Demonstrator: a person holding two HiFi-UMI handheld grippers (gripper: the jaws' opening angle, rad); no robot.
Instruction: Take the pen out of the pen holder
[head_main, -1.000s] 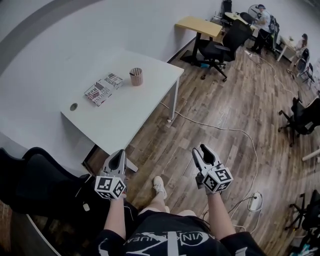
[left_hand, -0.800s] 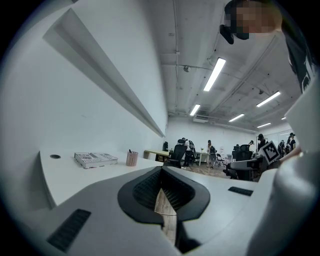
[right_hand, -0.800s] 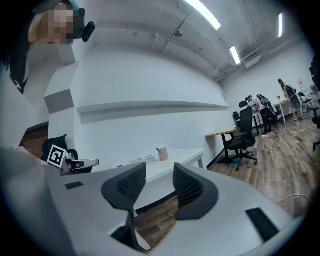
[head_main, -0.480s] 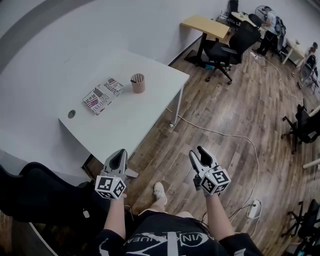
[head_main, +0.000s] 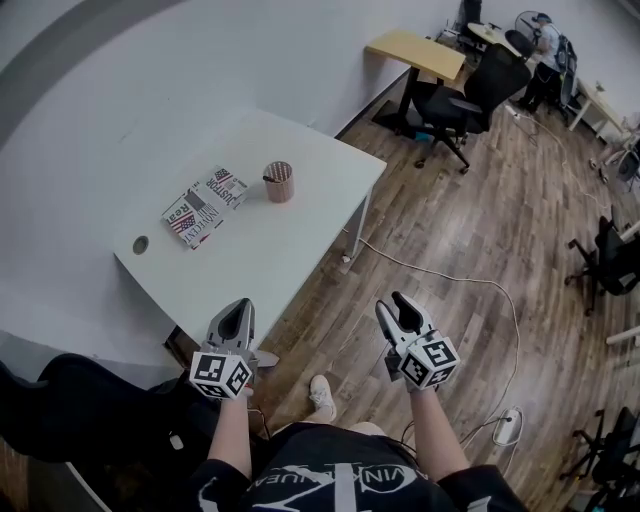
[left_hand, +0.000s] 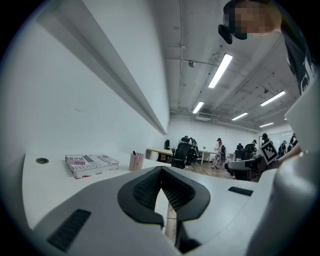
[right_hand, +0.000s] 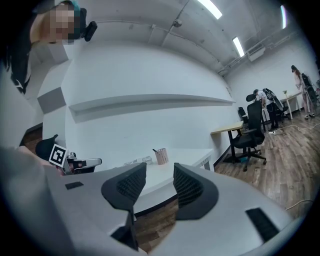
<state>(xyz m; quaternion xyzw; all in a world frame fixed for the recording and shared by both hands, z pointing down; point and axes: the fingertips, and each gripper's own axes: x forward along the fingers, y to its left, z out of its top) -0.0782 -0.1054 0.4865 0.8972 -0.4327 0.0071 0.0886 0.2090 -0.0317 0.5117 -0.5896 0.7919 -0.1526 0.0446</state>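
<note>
On the white table (head_main: 300, 240) stands a pinkish mesh pen holder (head_main: 279, 182) with a dark pen (head_main: 268, 179) in it. Both grippers hang well short of the table, over the wood floor. My left gripper (head_main: 238, 310) is shut with nothing in it, and my right gripper (head_main: 397, 308) is open and empty. The left gripper view looks past the left gripper (left_hand: 161, 172) to the pen holder (left_hand: 136, 161) far ahead. From the right gripper (right_hand: 160, 182) the pen holder (right_hand: 161, 156) is small and distant, with the pen (right_hand: 155, 150) sticking out of it.
A book (head_main: 205, 204) lies left of the holder, near a cable hole (head_main: 140, 243). A black chair (head_main: 80, 420) is at my lower left. A white cable (head_main: 450, 275) and power strip (head_main: 505, 425) lie on the floor. Office chairs (head_main: 465, 100) and a wooden desk (head_main: 420, 50) stand far right.
The table, book and pen holder have slid lower and nearer in the head view. Both grippers stay at about the same place in the view, their jaws unchanged.
</note>
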